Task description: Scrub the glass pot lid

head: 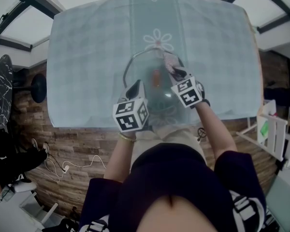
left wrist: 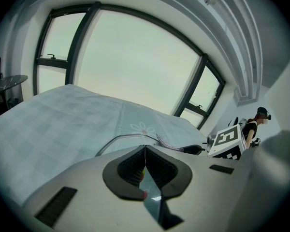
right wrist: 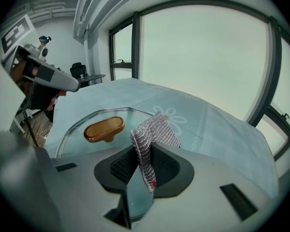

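Two claws low over the near edge of the table (head: 87, 124), both closed. Nearest, at the left: left claw (left wrist: 144, 150), jaws pressed together with nothing visible between them, tips set at the near-left rim of the glass pot lid (head: 135, 62). Pressing on that rim or merely beside it: not readable from any view. Judged a steadying post rather than a grip.

Just beyond, at the right: right claw (right wrist: 144, 152), clamped on a silvery wire-mesh scrubbing cloth (right wrist: 153, 132), free end standing up past the jaw tips and folding forward. Reaching in over the lid's right half in the head view, nearer the middle of the glass than its partner. Contact of mesh with glass: cannot tell.

Next out, the lid itself, lying knob-up on a pale checked tablecloth (head: 208, 57) printed with daisies, close to the person's side. Amber oblong knob (right wrist: 104, 128) at its middle, ahead and to the left of the right claw, long axis running roughly away from the person in the head view.

Deciding relation for the coming stroke, as a judgement: open glass lying left-forward of the cloth, knob in the way — so a sweep toward it and around, wary of the lid sliding on the tablecloth.

Farthest, bare tablecloth, then tall windows (left wrist: 135, 57).
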{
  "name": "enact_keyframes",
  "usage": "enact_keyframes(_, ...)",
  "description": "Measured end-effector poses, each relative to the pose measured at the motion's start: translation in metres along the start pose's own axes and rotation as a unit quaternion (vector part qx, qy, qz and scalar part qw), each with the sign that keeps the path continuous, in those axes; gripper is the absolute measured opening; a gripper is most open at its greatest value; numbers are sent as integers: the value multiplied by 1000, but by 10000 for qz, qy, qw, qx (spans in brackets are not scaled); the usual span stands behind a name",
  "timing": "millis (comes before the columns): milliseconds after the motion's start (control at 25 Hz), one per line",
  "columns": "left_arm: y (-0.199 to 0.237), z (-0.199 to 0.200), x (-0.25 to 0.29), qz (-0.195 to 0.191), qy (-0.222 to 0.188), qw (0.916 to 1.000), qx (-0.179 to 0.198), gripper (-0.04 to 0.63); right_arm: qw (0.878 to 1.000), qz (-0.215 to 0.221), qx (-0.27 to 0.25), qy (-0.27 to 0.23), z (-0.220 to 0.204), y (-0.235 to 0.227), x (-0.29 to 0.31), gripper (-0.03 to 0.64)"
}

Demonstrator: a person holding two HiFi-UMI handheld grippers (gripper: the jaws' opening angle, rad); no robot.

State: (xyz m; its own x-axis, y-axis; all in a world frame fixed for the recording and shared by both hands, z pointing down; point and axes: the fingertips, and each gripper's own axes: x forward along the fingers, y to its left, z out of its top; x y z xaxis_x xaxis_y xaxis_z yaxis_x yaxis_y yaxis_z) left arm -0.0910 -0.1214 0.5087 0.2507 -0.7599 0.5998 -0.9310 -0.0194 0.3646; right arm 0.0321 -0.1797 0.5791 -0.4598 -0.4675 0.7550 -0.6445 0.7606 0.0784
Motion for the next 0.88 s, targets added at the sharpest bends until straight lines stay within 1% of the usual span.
enact_keyframes(280, 1, -2, -7, 13, -30, 10000, -37, 2, 9999, 29, -14, 111, -9, 7, -2, 80)
enact_keyframes(480, -1, -6, -13, 11, -39, 10000, -28, 2, 9995, 47, -253, 186, -19, 18, -5, 80)
enact_keyframes(880, -2, -13, -22, -74, 1, 10000, 38, 2, 9992, 53, -285, 270, -28, 35, -11, 81)
